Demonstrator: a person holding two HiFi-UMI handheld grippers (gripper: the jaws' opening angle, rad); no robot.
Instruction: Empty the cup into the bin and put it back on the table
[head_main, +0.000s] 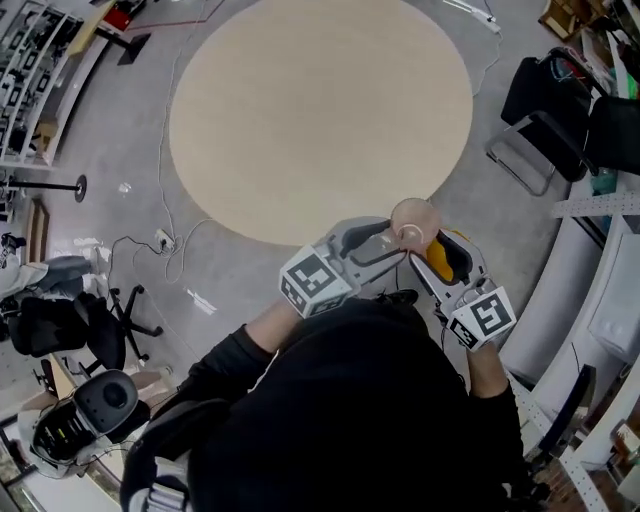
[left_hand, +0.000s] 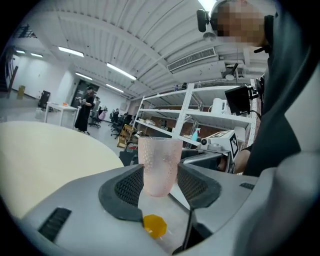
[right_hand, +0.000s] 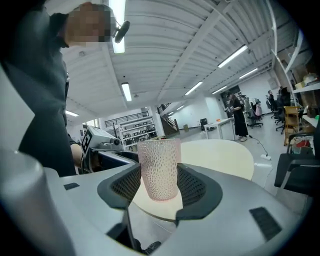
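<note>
**Pink cup clamped by both tongs, off the near edge of the round table**

Head view: the person in a black top stands on the grey floor (head_main: 225, 265), just near of the round beige table (head_main: 320, 110). Both arms are drawn in close to the chest, and the two tools meet at one spot.

Cup (head_main: 413, 222): pale pink and dimpled, upright with its mouth up. It is held in the air over the floor, just off the table's near-right rim and not on the tabletop.

Left gripper (left_hand: 160, 183): jaws drawn in to cup width, with both ribbed pads against the cup's sides. The cup stands straight between them.

Right gripper (right_hand: 159, 184): the same reading. Its jaws are closed in on the cup from the opposite side, a pad touching each flank. Its marker cube (head_main: 482, 316) sits near-right of the cup. The left tool's cube (head_main: 310, 280) sits near-left.

Surroundings: a black folding chair (head_main: 540, 110) stands well right of the table. White shelving (left_hand: 192, 117) shows behind the cup in the left gripper view
</note>
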